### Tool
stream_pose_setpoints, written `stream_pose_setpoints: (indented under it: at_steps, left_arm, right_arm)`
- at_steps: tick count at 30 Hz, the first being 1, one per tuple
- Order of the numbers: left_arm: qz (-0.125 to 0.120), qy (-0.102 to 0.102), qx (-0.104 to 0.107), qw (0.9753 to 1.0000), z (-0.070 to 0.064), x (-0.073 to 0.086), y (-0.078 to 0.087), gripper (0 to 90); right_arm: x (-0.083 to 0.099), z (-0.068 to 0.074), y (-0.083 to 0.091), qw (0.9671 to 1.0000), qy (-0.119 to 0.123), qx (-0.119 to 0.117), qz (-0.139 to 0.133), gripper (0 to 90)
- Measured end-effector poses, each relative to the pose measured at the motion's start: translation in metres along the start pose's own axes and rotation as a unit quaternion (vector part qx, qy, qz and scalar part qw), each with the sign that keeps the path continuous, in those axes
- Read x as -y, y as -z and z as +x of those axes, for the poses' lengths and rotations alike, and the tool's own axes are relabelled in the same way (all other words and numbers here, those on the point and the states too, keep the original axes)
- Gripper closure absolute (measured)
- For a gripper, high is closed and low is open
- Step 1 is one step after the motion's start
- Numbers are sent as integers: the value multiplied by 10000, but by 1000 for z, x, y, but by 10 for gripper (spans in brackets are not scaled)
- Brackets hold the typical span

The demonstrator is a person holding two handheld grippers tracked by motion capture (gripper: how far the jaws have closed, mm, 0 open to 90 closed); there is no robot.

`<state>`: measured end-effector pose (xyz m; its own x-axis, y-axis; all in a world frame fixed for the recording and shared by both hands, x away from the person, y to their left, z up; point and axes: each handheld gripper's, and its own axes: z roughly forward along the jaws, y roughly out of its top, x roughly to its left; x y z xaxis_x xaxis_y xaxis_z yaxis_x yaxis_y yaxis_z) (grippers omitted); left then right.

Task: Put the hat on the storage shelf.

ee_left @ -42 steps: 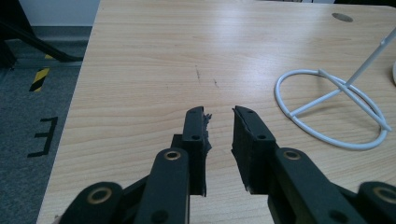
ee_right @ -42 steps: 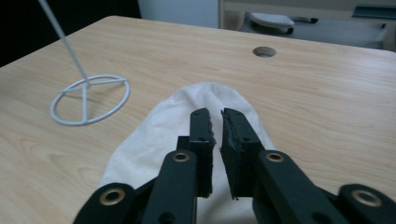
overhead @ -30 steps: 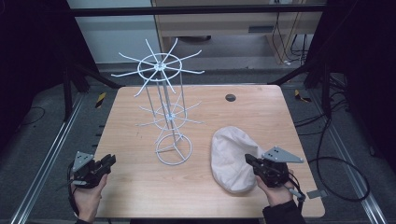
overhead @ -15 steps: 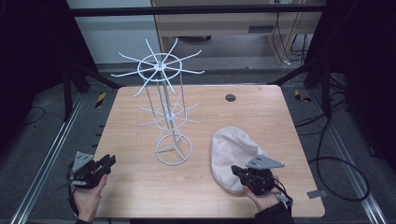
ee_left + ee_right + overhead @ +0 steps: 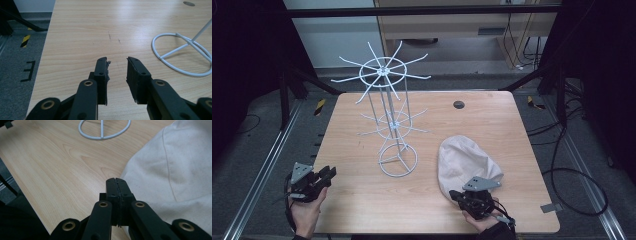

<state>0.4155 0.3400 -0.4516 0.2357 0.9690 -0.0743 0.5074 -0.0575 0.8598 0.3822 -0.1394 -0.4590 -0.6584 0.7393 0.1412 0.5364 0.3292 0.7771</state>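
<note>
A beige cloth cap (image 5: 464, 161) lies flat on the wooden table (image 5: 492, 125), to the right of a white wire hanging rack (image 5: 393, 125). My right gripper (image 5: 455, 194) rests at the cap's near-left edge. In the right gripper view its jaws (image 5: 116, 181) are pressed shut with nothing between them, and the cap (image 5: 175, 162) lies just to their right. My left gripper (image 5: 330, 173) is held at the table's near-left corner. Its jaws (image 5: 117, 65) stand open and empty over bare wood, with the rack's base ring (image 5: 185, 50) ahead on the right.
The rack's round base (image 5: 397, 160) stands mid-table, and its spokes (image 5: 382, 72) reach out well above the surface. A small dark disc (image 5: 458, 104) is set in the table at the far side. Dark floor and metal rails surround the table.
My right gripper has swung left from the cap's right side to its near-left edge and now points toward the rack. The left gripper has stayed put.
</note>
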Motion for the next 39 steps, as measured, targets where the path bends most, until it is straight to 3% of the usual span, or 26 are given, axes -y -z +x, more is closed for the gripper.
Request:
stream_pose_setpoints:
  at_steps: [11,13,21,30,39]
  left_arm:
    - [22,-9,-40,10000,0,0,0,682]
    - [18,-10,-32,10000,0,0,0,682]
    - [22,-16,-28,10000,-1,0,0,684]
    - [34,-18,-19,10000,-1,0,-1,683]
    - [54,-27,2,10000,-1,1,-1,684]
  right_arm:
    - [7,0,-8,9993,-5,9,374,900]
    - [10,-1,-8,9986,32,158,508,900]
    - [15,-9,-1,9979,-37,321,560,900]
    - [24,-27,15,9964,-238,656,488,900]
    - [31,-53,31,9912,-523,1142,429,900]
